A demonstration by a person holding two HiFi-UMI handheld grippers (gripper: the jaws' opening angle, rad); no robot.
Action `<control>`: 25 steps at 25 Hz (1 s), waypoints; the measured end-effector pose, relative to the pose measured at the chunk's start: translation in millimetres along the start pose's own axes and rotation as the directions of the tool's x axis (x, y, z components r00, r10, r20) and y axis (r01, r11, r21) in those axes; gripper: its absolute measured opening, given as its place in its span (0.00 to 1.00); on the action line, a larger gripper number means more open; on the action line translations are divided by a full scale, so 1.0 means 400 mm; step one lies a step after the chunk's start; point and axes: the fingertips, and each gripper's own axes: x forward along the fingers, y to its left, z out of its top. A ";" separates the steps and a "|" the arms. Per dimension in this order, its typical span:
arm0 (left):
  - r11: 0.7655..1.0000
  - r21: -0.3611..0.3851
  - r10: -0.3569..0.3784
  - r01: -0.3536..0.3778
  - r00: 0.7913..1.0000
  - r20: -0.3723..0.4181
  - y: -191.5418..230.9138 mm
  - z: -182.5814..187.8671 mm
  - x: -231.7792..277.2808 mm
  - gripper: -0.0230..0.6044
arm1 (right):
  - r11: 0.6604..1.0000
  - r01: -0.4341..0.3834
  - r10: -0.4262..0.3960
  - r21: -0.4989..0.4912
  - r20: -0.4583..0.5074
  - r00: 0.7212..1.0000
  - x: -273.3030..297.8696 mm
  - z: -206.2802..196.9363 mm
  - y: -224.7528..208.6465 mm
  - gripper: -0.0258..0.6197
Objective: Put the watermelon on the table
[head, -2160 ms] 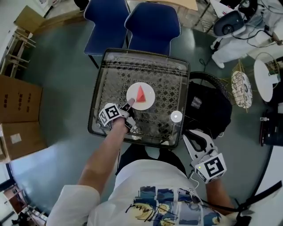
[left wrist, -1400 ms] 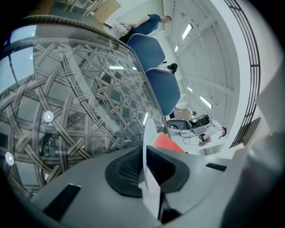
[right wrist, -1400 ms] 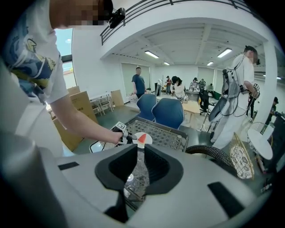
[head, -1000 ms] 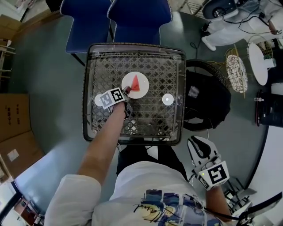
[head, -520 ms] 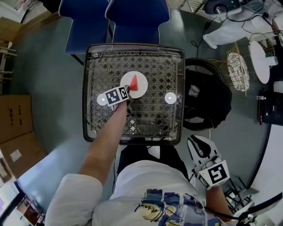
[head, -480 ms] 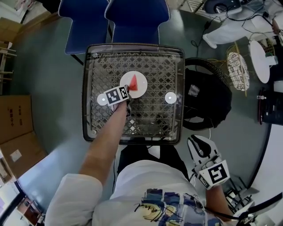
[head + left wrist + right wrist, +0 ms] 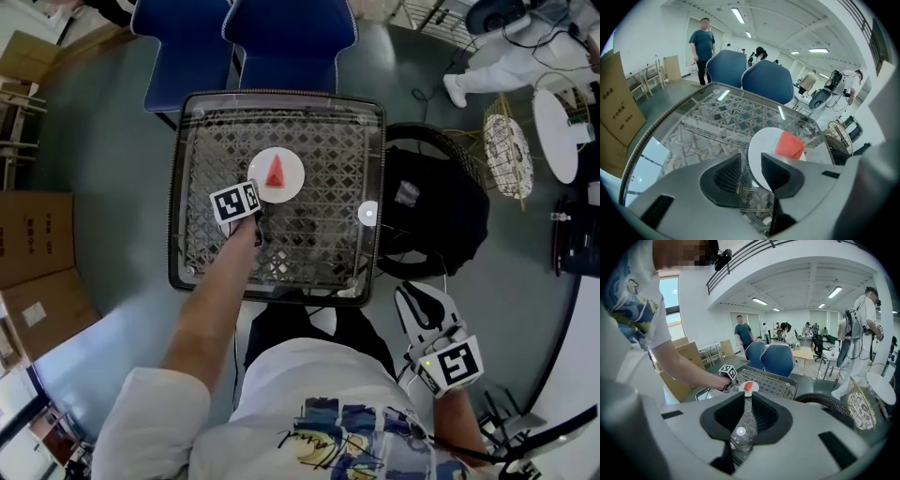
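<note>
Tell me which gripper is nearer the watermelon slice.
Left. The left gripper sits just short of the plate holding the watermelon, jaws opening with nothing between them. The right gripper hangs off the table's near right corner, well away.

In the left gripper view the left gripper (image 7: 751, 164), its jaws opening with nothing between them, hides the near rim of the plate (image 7: 761, 143) and the lower edge of the watermelon (image 7: 789, 144). In the head view its marker cube covers those jaws. The small white disc (image 7: 367, 214) at the right of the table (image 7: 319, 267) is too small to identify.
</note>
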 end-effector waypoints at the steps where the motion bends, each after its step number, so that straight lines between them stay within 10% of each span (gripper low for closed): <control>1: 1.000 0.001 0.011 -0.011 1.000 0.014 0.004 0.003 -0.022 0.23 | 1.000 -0.014 0.014 -0.011 0.008 1.000 -0.003 0.001 -0.006 0.12; 9: 0.994 -0.059 0.095 -0.087 0.987 0.133 0.001 -0.082 -0.266 0.23 | 0.977 -0.174 0.185 -0.124 0.086 0.979 -0.077 0.004 -0.073 0.12; 15: 0.996 -0.090 -0.006 0.028 0.971 0.238 -0.150 -0.209 -0.515 0.23 | 0.933 -0.312 0.328 -0.180 0.071 0.942 -0.113 -0.053 -0.127 0.12; 25: 0.926 0.249 -0.345 0.285 0.906 0.247 -0.494 -0.417 -0.906 0.05 | 0.843 -0.453 0.498 -0.289 0.101 0.862 -0.163 -0.035 0.017 0.12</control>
